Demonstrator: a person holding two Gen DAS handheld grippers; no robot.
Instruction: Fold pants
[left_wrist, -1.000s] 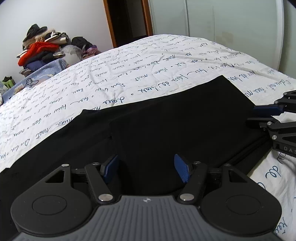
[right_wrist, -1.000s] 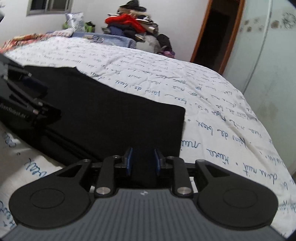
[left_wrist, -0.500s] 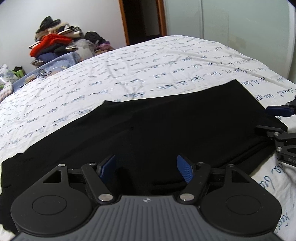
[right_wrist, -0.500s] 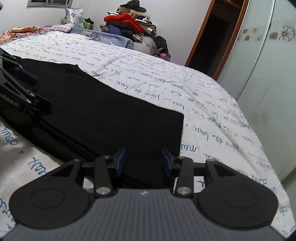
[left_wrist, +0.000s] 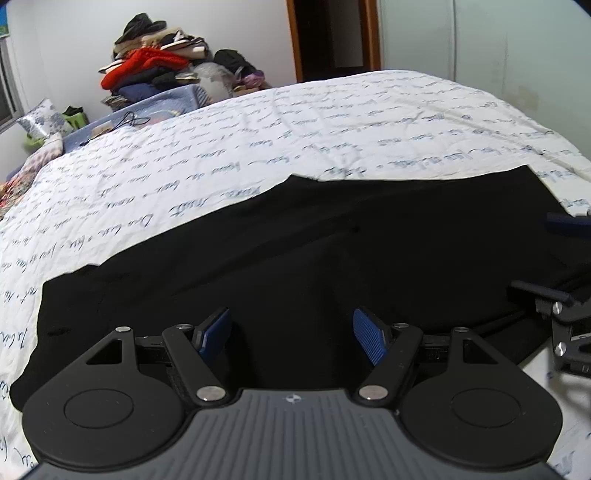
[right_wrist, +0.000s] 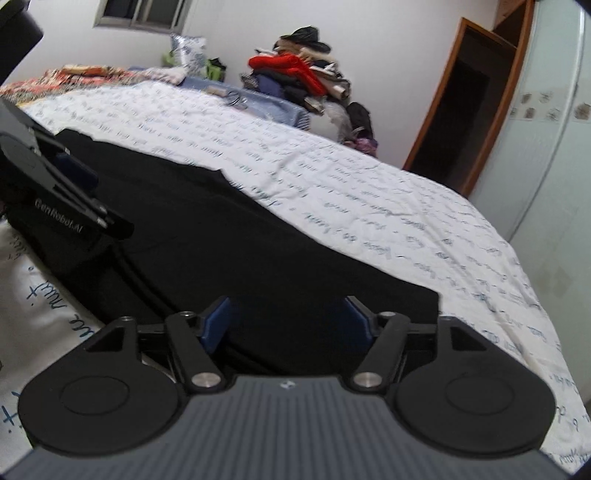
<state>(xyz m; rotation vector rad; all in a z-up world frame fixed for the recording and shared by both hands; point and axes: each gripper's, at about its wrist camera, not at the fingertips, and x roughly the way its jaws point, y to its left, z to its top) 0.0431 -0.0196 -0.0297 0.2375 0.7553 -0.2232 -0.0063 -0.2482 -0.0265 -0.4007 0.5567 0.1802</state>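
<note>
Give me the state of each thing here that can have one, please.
Black pants: lying flat on the bed, already folded lengthwise.
Left gripper: open, fingers empty.
Right gripper: just been opening, nothing pressed between the fingers.
Doorway: open, dark inside.

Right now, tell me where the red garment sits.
The red garment lies in the clothes pile beyond the bed's far edge, against the white wall and left of the doorway; the right wrist view shows it there too.
</note>
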